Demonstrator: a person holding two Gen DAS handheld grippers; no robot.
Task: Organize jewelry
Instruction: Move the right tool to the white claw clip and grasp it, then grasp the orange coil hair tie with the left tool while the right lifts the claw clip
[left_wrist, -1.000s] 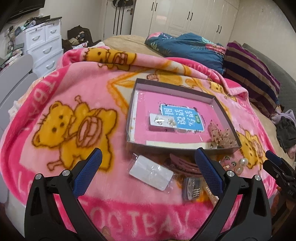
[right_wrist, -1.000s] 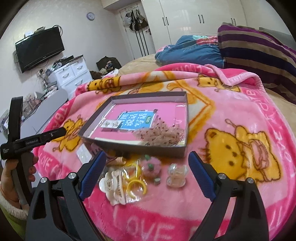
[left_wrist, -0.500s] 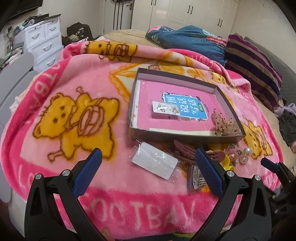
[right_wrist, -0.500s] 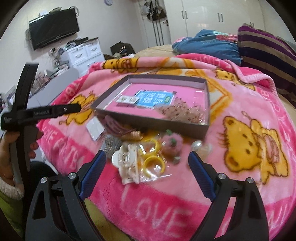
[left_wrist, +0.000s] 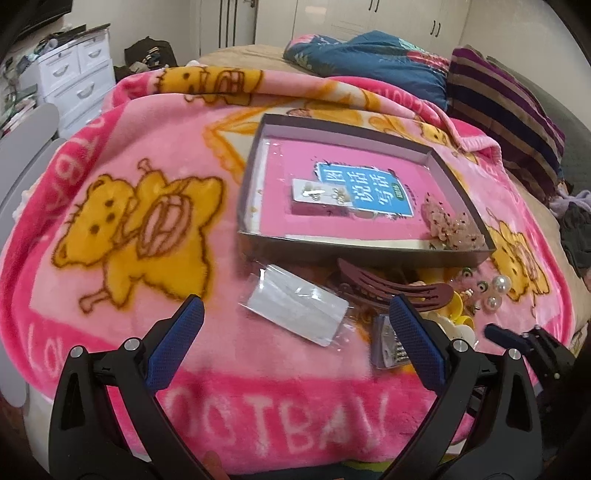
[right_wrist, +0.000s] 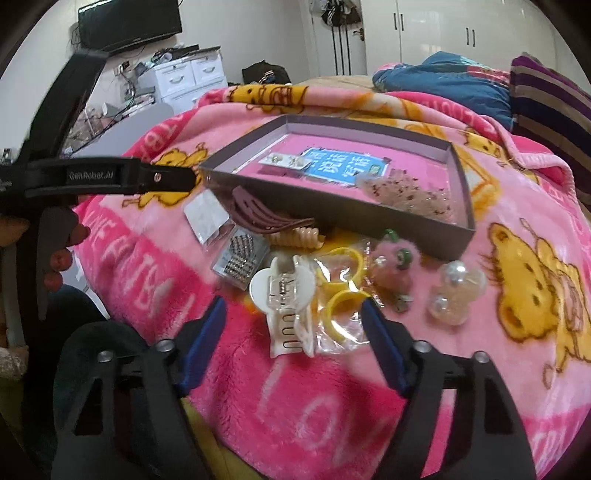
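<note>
Hovering over the pink teddy-bear fleece blanket (right_wrist: 517, 206), we keep both grippers spread and empty. Our right gripper (right_wrist: 293, 314) frames the white plastic hair claw (right_wrist: 286, 306); our left gripper (left_wrist: 295, 317) frames a clear packet with a white card (left_wrist: 295, 312)

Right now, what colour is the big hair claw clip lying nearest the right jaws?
Creamy white; the hair claw clip shows best in the right wrist view.

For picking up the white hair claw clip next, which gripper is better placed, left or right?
Right. The white claw clip lies directly between the open right gripper fingers. The left gripper, also open, faces the clear packet, with the clip off to its side.
</note>
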